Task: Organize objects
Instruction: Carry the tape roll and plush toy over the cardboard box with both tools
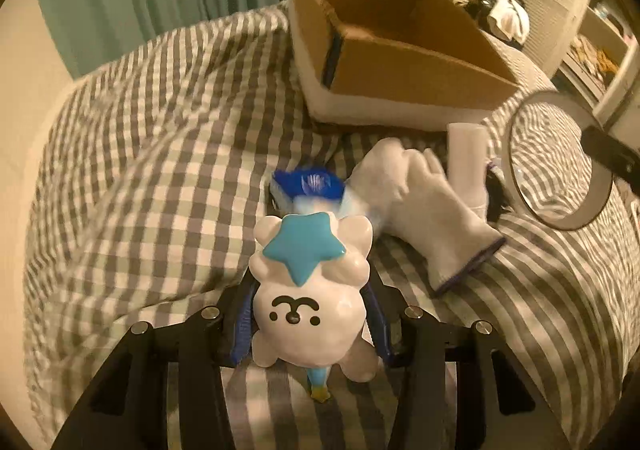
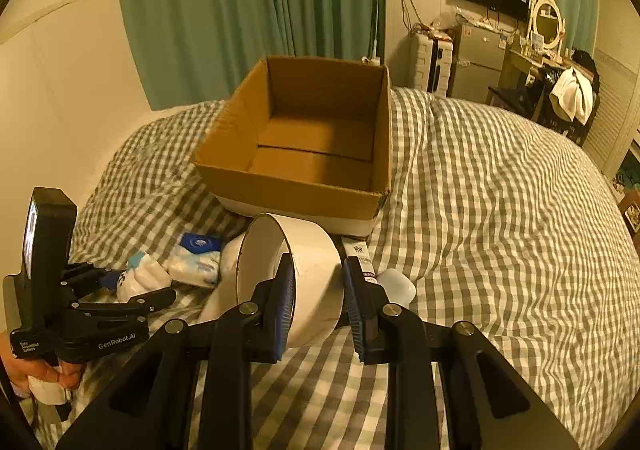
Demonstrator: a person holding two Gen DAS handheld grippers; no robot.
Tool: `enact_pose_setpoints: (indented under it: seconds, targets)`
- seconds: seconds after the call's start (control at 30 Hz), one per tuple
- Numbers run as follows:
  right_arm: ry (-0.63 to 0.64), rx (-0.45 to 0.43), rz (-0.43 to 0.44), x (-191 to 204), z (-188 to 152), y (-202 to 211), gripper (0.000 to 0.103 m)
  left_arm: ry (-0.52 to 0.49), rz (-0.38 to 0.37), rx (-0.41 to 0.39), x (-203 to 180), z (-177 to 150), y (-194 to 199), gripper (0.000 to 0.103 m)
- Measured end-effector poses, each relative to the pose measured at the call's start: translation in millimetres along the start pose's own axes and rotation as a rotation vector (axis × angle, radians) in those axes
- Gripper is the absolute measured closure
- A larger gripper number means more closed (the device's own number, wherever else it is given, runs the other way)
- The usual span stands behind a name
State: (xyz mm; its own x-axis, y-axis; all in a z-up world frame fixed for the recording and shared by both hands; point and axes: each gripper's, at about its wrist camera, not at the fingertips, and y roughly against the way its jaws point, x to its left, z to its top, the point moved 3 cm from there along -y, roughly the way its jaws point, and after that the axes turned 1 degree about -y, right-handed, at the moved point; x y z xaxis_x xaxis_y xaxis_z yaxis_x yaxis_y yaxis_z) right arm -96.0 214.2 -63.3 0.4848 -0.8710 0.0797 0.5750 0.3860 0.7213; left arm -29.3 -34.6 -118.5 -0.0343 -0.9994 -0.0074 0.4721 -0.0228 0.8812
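Figurine [image 1: 310, 306], glossy white with a blue star, sits on the checked bedspread [image 1: 140, 154], clenched at its round body by the left gripper [image 1: 310, 324]; hard, slick, probably light. Right gripper [image 2: 320, 304] pinches the tape roll [image 2: 296, 270] wall, near the empty cardboard box [image 2: 304, 194].

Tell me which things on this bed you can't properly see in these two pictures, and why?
- Black object, left wrist view: hidden behind the white glove and white cup.
- Blue-and-white packet, right wrist view: print too small to read.
- Glove, right wrist view: mostly behind the tape roll.
- Toy underside, left wrist view: faces away.
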Motion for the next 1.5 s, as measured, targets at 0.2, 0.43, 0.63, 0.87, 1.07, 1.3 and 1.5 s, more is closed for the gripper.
enact_pose_setpoints:
  seconds: [0.2,0.43,0.63,0.87,1.07,1.3,1.5]
  targets:
    - [0.021,-0.062,0.029,16,9,35,0.079,-0.036,0.012,-0.111,-4,9,50,0.055]
    - [0.056,-0.139,0.026,33,23,73,0.079,-0.064,-0.008,-0.243,-13,42,112,0.055]
    - [0.099,-0.185,-0.015,39,50,90,0.079,-0.055,-0.009,-0.297,-4,80,135,0.055]
    - [0.150,-0.228,-0.030,51,100,88,0.079,-0.035,-0.013,-0.320,3,130,134,0.055]
    - [0.179,-0.245,-0.061,51,146,66,0.079,-0.060,-0.007,-0.327,0,178,116,0.055]
    - [0.143,-0.212,-0.084,20,194,13,0.086,-0.083,0.002,-0.334,-1,241,82,0.055]
    - [0.115,-0.129,-0.081,-6,207,-57,0.092,-0.128,0.005,-0.303,-12,264,21,0.055]
